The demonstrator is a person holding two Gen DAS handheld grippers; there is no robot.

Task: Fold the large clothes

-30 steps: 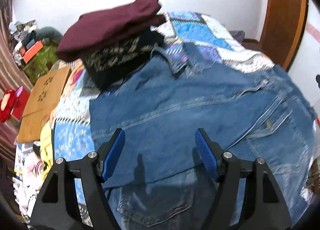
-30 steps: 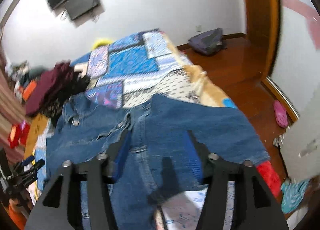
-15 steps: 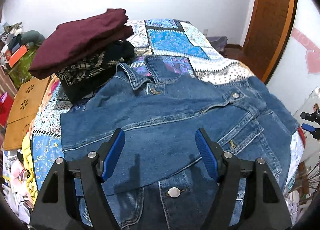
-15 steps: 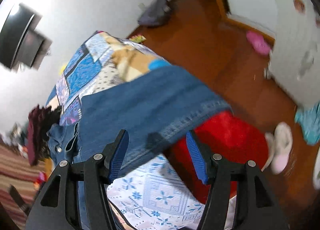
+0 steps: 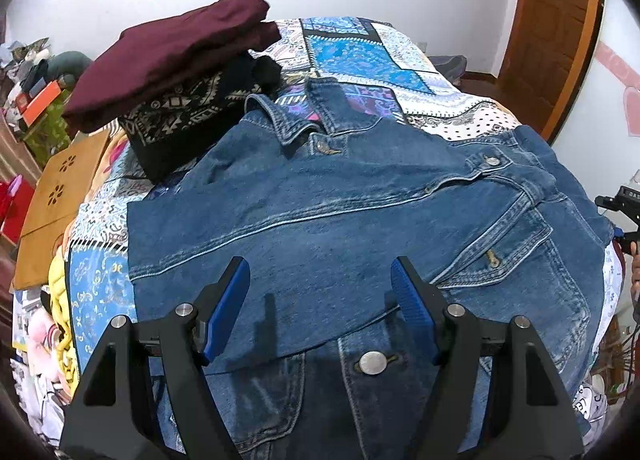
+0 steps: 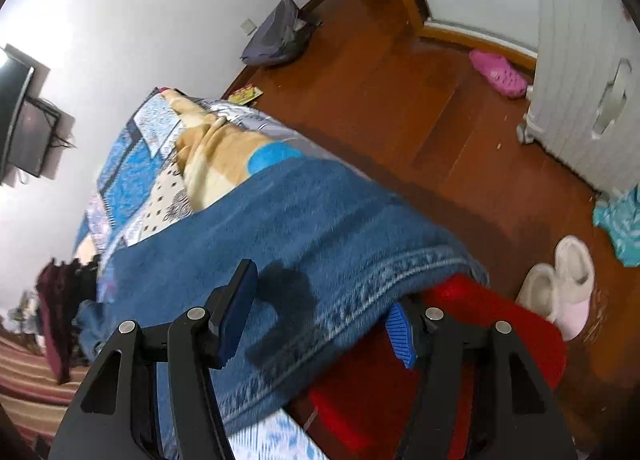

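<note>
Left wrist view: left gripper (image 5: 320, 300) hovers over the denim jacket (image 5: 360, 212) spread on the patchwork bedspread (image 5: 360, 56), jaws wide apart, nothing between them; folded clothes stack (image 5: 172, 72) sits at 10 o'clock. Right wrist view: right gripper (image 6: 320, 316) is about half open, straddling the jacket's hem at the bed edge; pads don't visibly press it.

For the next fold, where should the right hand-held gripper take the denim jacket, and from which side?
Probably the hem band at the corner of the denim jacket that overhangs the bed edge above the red cushion. That edge is stitched, firm and free underneath, so one finger can slide below it. Come in from the floor side; the open right hand-held gripper already straddles the hem.
</note>
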